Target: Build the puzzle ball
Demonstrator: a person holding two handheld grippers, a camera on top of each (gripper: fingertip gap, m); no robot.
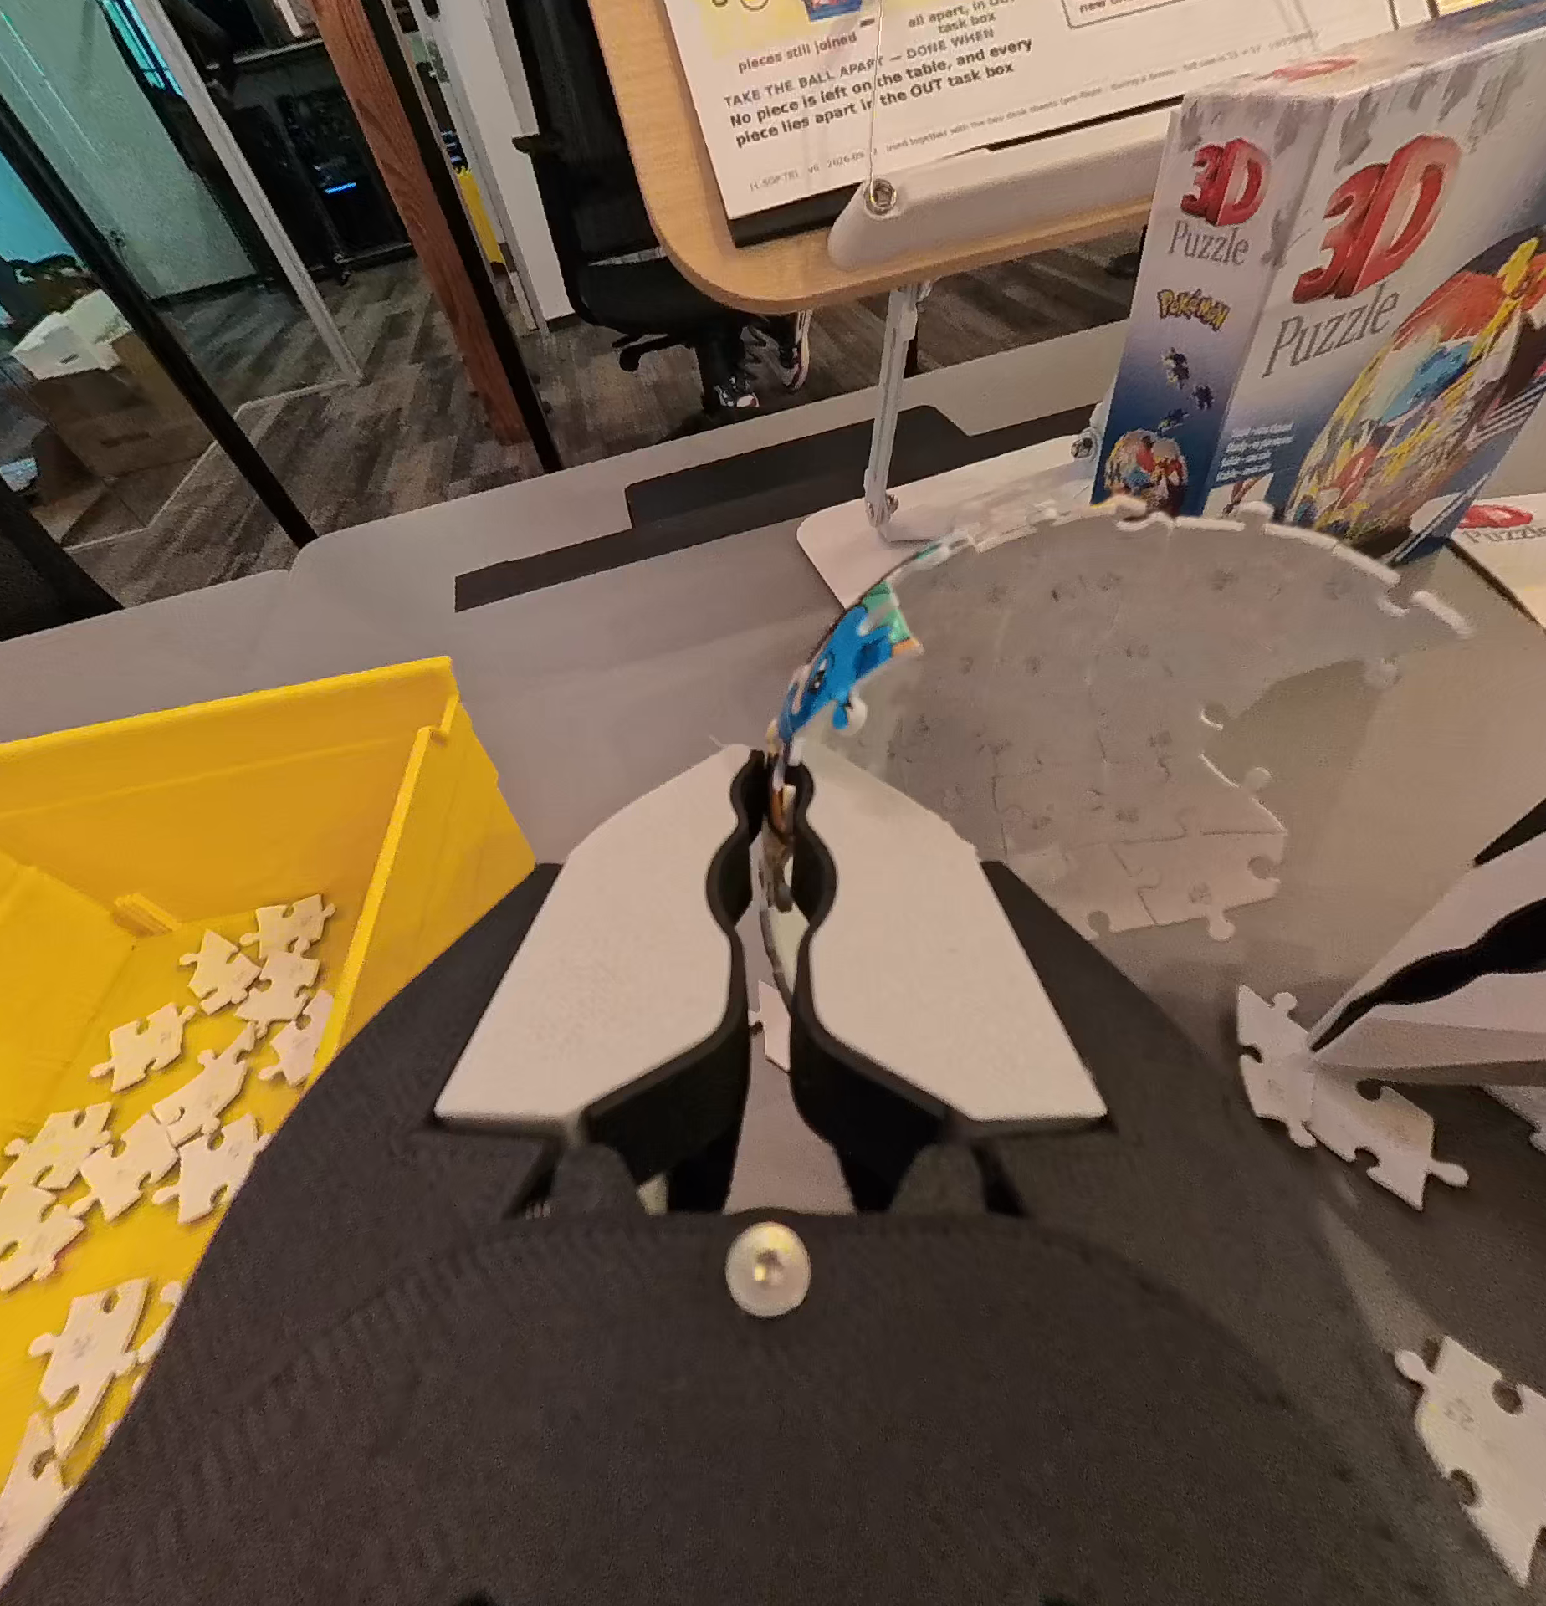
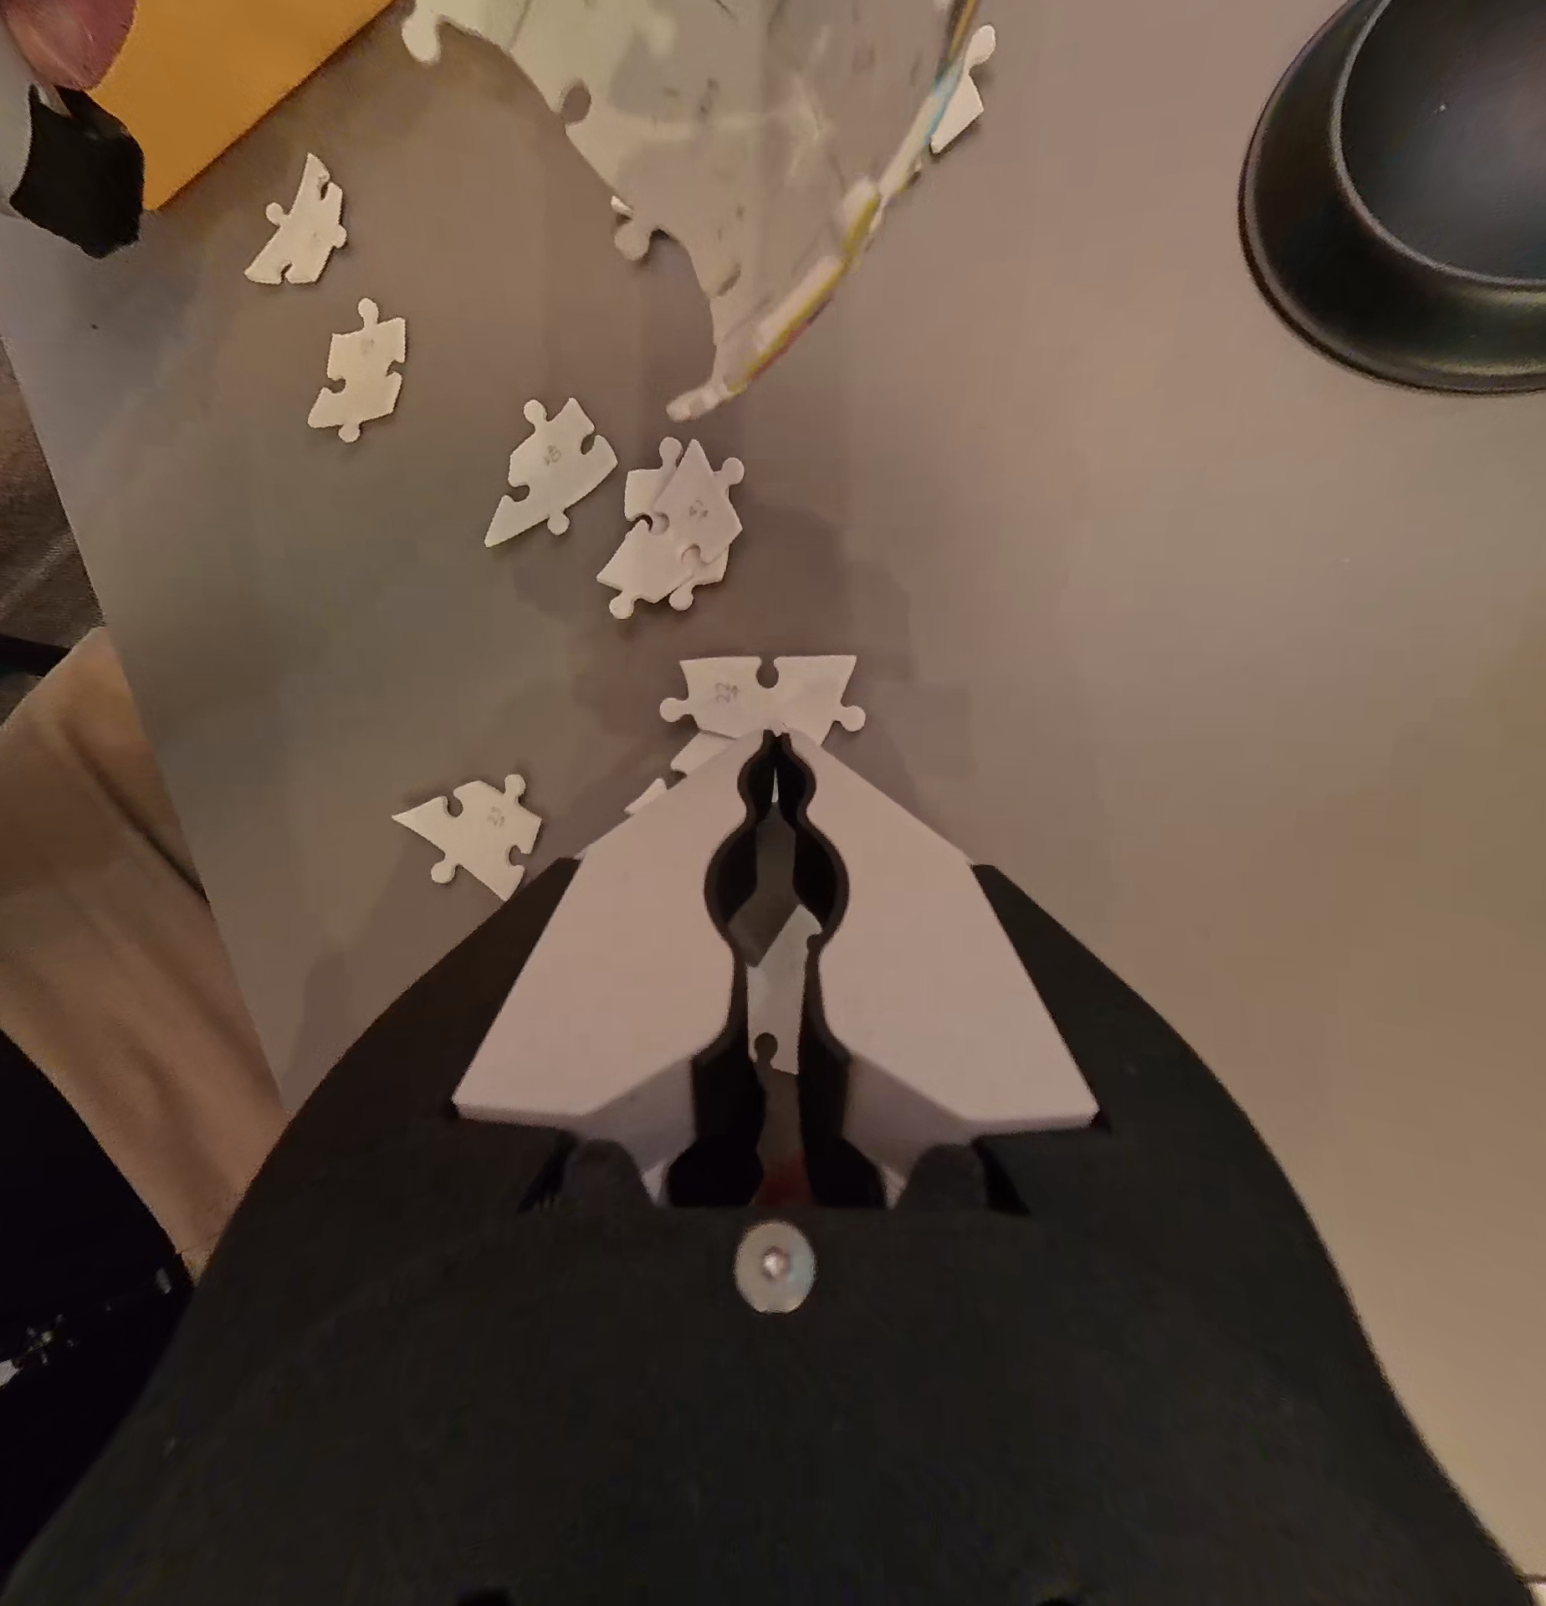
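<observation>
- Between the left gripper [image 1: 774, 782] fingers [image 1: 630, 939], pinched shut, sits the edge of the partly built puzzle ball [image 1: 1100, 721], a curved shell seen from its plain white inside, with one blue printed piece [image 1: 848, 660] showing at the rim; the grip appears to steady the shell, tilted open toward the other hand so a new piece can go in.
- At the right gripper [image 2: 776, 749], the fingers [image 2: 917, 956] are closed on a white puzzle piece [image 2: 774, 982] held edge-on in the slot, tips just above another loose piece [image 2: 763, 691] on the grey tabletop [image 2: 1100, 695]; whether they touch it cannot be told.
- Beyond those tips, loose pieces [image 2: 554, 474] lie blank side up and scattered near the shell's lower edge, probably laid out for quick picking.
- Left of the shell, a yellow bin [image 1: 231, 782] holds many more white pieces [image 1: 187, 1095] in a loose heap, the apparent stock.
- Behind the shell stands the puzzle box [image 1: 1326, 304], upright, likely serving as picture reference.
- To the far right in the right wrist view rests a black dish-like stand [image 2: 1308, 261], apparently empty, well apart from the pieces.
- Judged from the open shell and full bin, much of the build remains.
</observation>
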